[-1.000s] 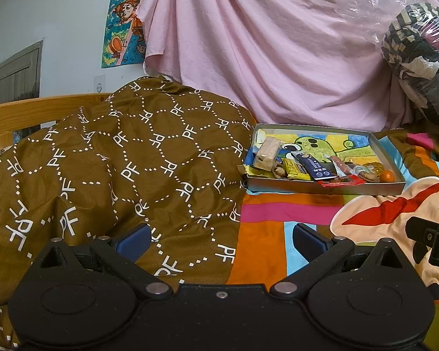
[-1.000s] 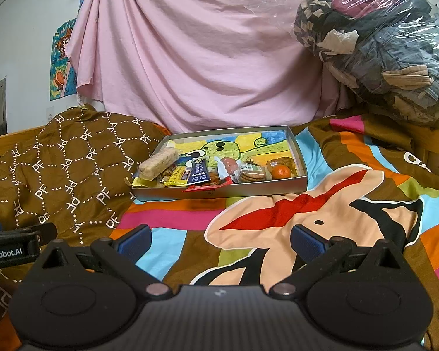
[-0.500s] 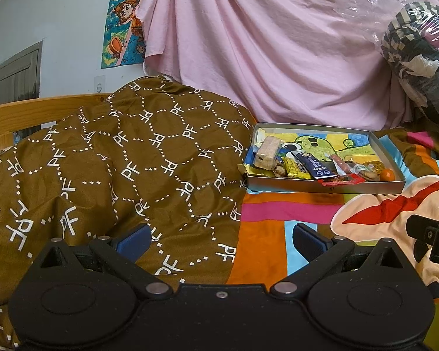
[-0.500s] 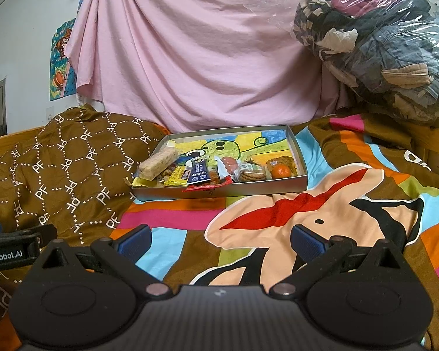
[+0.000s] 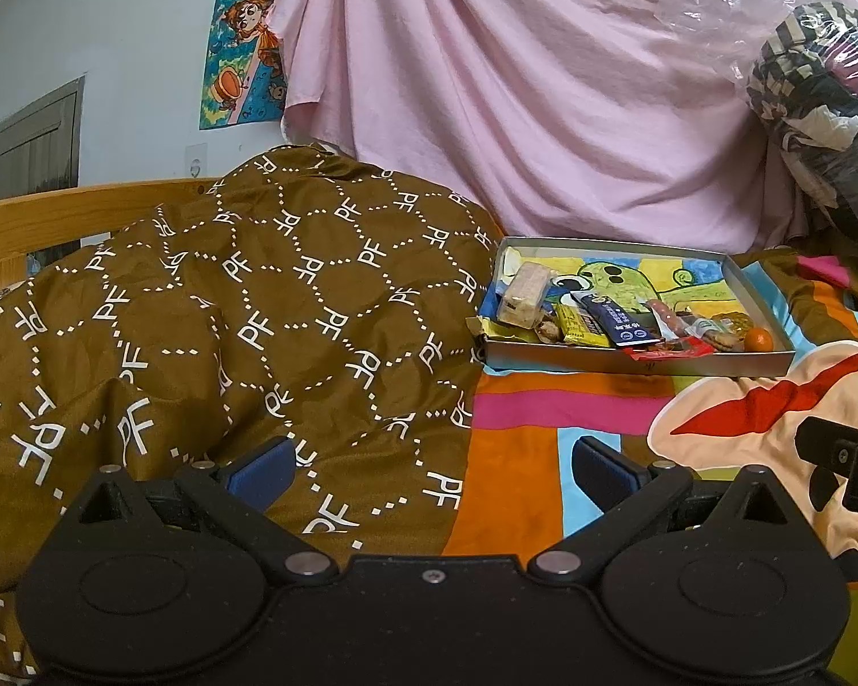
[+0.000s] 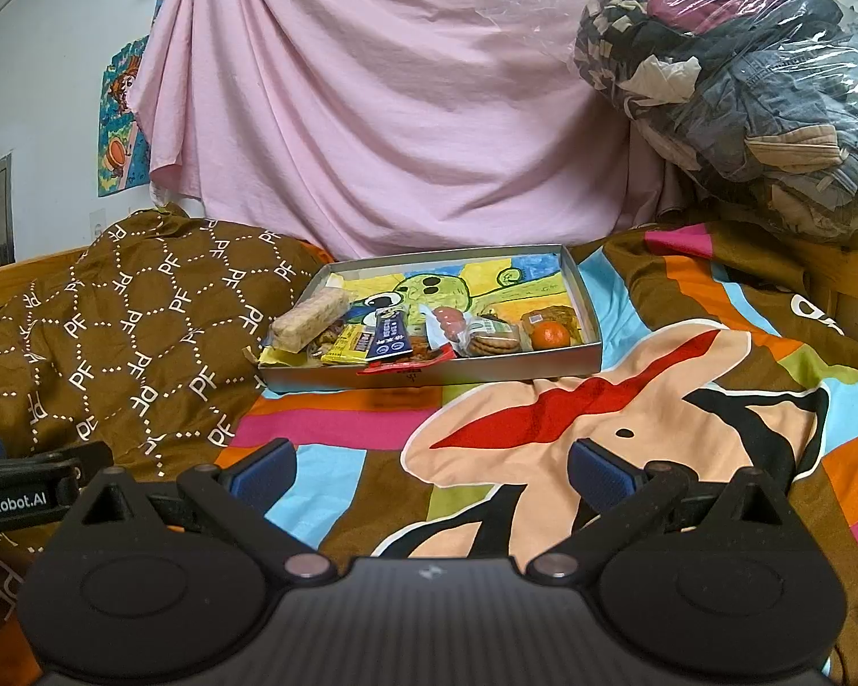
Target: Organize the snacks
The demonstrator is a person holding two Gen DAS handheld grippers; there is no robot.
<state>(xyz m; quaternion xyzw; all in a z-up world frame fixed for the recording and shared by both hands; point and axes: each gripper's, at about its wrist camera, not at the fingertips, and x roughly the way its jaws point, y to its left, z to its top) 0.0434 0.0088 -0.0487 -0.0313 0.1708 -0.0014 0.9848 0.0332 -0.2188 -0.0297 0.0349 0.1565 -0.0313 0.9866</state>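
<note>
Right wrist view: snacks (image 6: 406,331) are seen bunched in tray (image 6: 589,317); both grippers (image 6: 429,471) (image 5: 426,471) held wide open, empty, well back. Step can't be told: sorted already or pending.

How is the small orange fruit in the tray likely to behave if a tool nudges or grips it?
The orange fruit looks round and smooth, so it would probably roll if nudged. It sits in the tray's near right corner, so the walls should stop it. Its skin may dent under a hard squeeze.
</note>
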